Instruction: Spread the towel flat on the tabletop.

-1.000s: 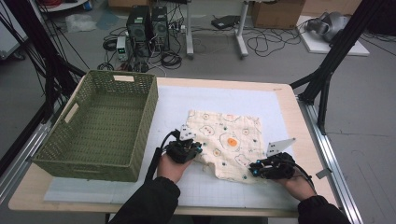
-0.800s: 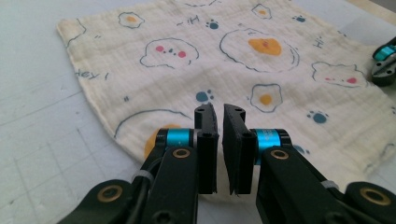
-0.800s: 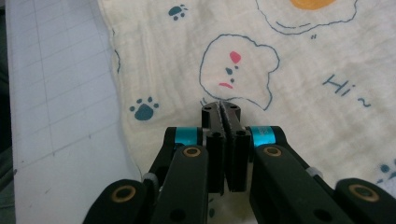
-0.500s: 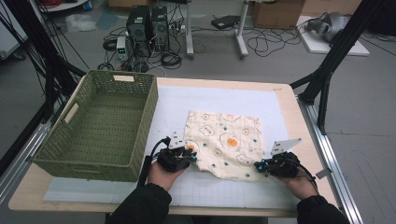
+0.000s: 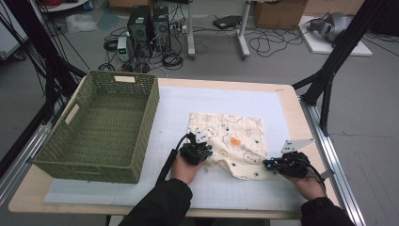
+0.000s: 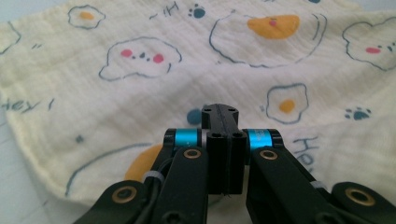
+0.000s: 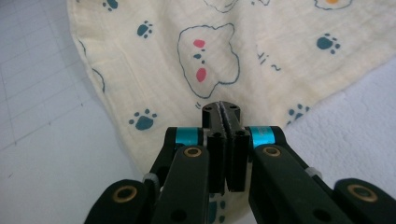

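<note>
Lying under both claws point(image 6: 219, 112) point(image 7: 221, 108) — the cloth's point(image 5: 235, 141) near edge.

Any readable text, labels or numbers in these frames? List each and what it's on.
"Hey !" - printed in dark letters on the cream cloth, at its left edge in the left gripper view.
"H..." - a cut-off word on the same cloth beside the left gripper, the rest hidden.
Pale label on the green basket rim: too small to read.
Grid mat: lines only, no numbers legible.
</note>
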